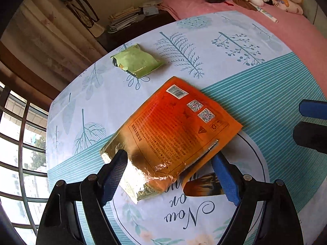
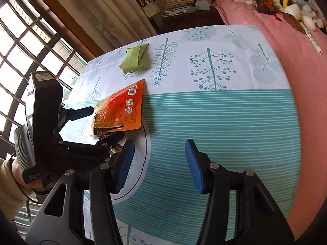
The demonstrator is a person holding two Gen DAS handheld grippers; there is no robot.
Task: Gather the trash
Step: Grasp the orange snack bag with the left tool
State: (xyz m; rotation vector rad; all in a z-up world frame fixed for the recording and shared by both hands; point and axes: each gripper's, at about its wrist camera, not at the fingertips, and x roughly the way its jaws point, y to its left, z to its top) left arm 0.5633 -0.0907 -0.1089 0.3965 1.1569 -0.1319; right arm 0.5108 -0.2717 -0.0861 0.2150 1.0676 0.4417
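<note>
An orange snack packet [image 1: 175, 126] with a barcode and a torn foil end lies on the leaf-printed tablecloth [image 1: 224, 47]. My left gripper [image 1: 169, 159] is open, its two blue-padded fingers straddling the packet's near foil end. The right wrist view shows the same packet [image 2: 120, 110] between the left gripper's [image 2: 104, 122] fingers. A crumpled green packet [image 1: 137, 62] lies farther back near the table's far-left edge, also seen as the green packet [image 2: 136, 59]. My right gripper [image 2: 159, 143] hangs open over the teal stripes with nothing between its fingers; its fingers [image 1: 312, 108] show at the right edge.
A bed with a pink blanket [image 2: 302, 65] borders the table's right and far side, carrying plush toys [image 2: 286, 4] and a pen [image 2: 313, 40]. A stack of papers [image 2: 179, 5] sits on a dark stand behind. A barred window [image 2: 24, 47] and curtain lie left. A sleeved hand [image 2: 12, 185] holds the left gripper.
</note>
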